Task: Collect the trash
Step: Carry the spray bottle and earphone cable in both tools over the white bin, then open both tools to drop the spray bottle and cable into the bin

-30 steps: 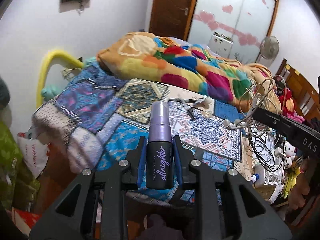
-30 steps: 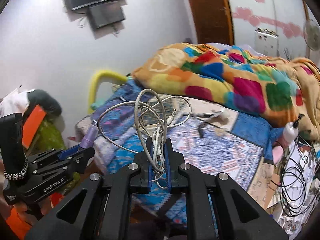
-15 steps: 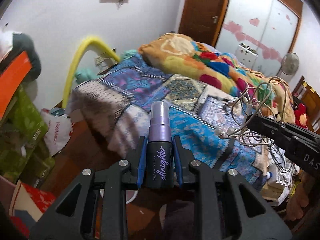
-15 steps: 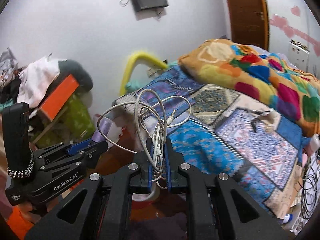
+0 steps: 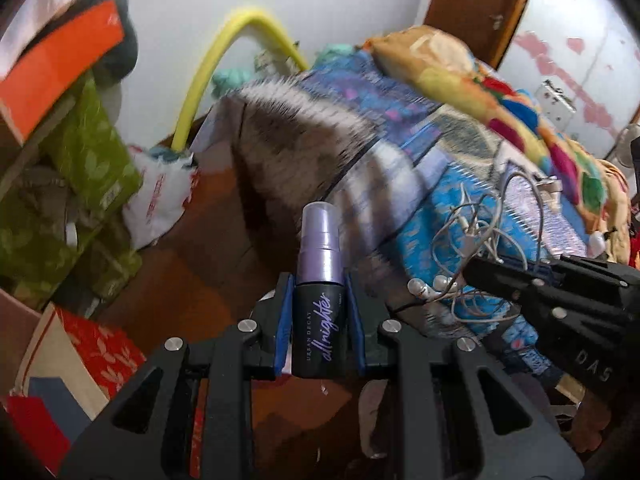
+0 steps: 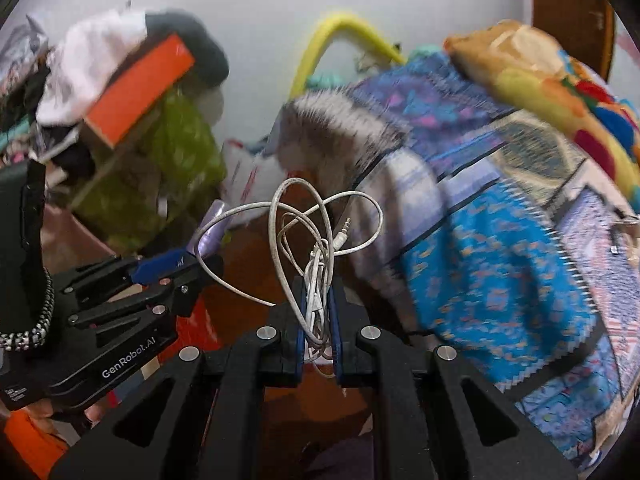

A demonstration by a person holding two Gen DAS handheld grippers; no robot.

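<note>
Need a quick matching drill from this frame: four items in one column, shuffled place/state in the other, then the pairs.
Items
1. spray bottle
2. tangled white cables
3. orange box
4. patchwork bedspread

Place/state
A. draped over the bed edge
B. clamped upright in the left gripper
C. atop the clutter pile by the wall
D. pinched in the right gripper, loops sticking up

Pairs: 1-B, 2-D, 3-C, 4-A

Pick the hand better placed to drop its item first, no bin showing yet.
Neither clearly. Left gripper is shut on the spray bottle, right gripper on the tangled cable; both are loaded and side by side.
</note>
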